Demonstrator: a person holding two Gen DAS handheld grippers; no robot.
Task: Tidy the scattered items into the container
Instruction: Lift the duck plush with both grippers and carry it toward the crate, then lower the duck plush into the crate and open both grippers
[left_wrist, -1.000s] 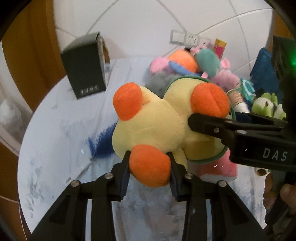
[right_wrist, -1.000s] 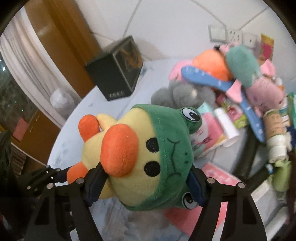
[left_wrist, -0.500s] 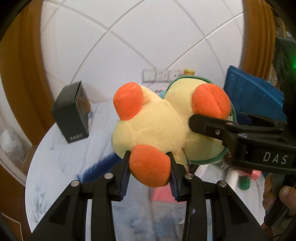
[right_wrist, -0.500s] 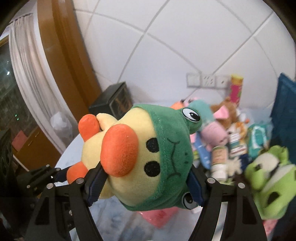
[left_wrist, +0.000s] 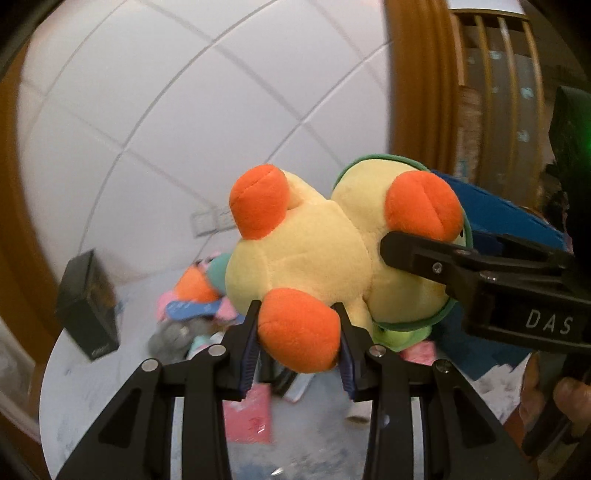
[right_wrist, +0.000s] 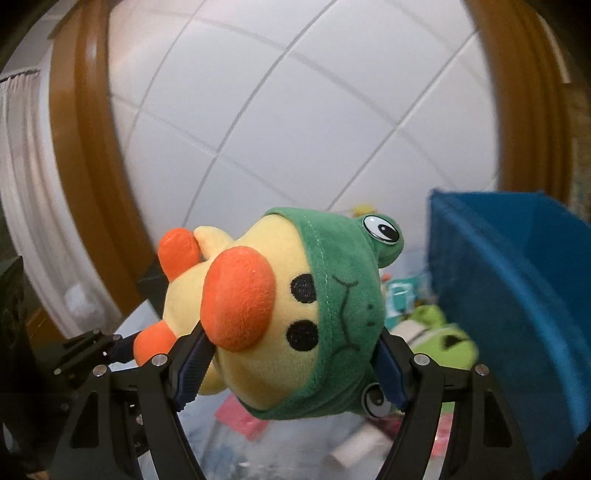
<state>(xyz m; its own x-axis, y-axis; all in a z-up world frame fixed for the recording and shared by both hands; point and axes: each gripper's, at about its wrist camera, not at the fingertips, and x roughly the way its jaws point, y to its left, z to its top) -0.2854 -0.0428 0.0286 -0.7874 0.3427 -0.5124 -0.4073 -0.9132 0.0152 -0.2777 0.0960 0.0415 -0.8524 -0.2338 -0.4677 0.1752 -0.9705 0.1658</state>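
Observation:
A yellow duck plush (left_wrist: 306, 258) with orange feet and a green frog hood (right_wrist: 343, 280) hangs in the air between both grippers, above the table. My left gripper (left_wrist: 298, 332) is shut on one orange foot. My right gripper (right_wrist: 291, 354) is shut on the plush's head, at the beak and hood; it also shows in the left wrist view (left_wrist: 480, 269). The blue fabric container (right_wrist: 517, 295) stands open at the right, close beside the plush, and shows behind it in the left wrist view (left_wrist: 517, 221).
A pile of plush toys (left_wrist: 199, 291), a green plush (right_wrist: 436, 332), pink packets (left_wrist: 251, 417) and a white tube (right_wrist: 354, 446) lie on the round white table (left_wrist: 74, 387). A black box (left_wrist: 88, 302) stands at the left. The tiled wall is behind.
Both grippers have lifted the duck plush higher and swung it right. The table's clutter has dropped lower in view and the blue container has come closer.

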